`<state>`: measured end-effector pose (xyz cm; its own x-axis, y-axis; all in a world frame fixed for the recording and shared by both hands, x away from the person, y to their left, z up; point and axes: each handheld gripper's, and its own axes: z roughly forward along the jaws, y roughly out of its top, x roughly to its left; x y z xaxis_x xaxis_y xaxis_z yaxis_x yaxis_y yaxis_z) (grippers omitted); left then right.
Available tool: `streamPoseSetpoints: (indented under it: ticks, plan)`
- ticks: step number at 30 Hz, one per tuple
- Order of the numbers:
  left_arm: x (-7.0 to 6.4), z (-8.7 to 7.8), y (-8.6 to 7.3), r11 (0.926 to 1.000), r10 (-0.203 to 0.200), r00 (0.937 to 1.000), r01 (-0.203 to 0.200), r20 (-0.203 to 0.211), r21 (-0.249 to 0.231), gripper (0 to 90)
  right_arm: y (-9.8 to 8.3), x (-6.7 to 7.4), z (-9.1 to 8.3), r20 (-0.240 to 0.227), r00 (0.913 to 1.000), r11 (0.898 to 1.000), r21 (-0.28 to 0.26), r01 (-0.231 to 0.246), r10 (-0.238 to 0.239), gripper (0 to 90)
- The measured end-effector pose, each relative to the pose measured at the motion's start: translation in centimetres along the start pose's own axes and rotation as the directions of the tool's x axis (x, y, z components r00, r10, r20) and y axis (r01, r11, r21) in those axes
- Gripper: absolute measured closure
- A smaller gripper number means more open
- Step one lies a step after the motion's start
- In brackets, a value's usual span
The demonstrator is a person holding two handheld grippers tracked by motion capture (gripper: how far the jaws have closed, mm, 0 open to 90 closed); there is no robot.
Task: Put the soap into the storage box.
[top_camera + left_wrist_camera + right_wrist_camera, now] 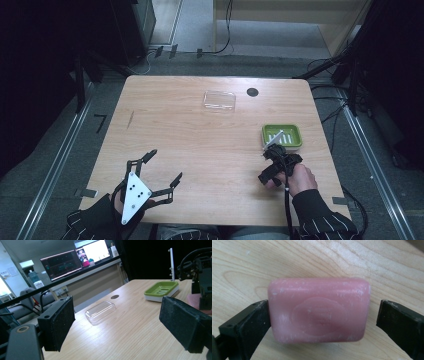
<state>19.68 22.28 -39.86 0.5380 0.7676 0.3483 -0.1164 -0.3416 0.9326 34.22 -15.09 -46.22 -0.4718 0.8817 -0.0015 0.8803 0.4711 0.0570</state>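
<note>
Now the right gripper [322,322] is pointing down at a pink soap bar [319,310] lying on the wooden table [312,260]; its jaws are straddling the bar, one touching, the other just apart. The left gripper [125,322] is hovering with jaws wide, a clear lid [100,312] and green soap dish [161,289] lying beyond them.

My high view looks forward and down from above the near side of the pale wooden desk [200,150], taking in its whole top. My left gripper view sits low, almost level with the desk, facing across it to the clear plastic lid [100,311] and the green soap dish [161,288], both shared with the high view. My right gripper view points nearly straight down, very close on a pink bar of soap [318,310].
</note>
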Motion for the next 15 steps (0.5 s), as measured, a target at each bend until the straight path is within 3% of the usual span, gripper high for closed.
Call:
streamPoseSetpoints:
  ticks: [15]
  plan:
    - [0.0,0.0,0.0,1.0,-0.005,1.0,0.005,-0.004,-0.004,13.6,0.3,0.4,1.3,0.006,0.9997,0.999,0.035,0.024,-0.024,0.1]
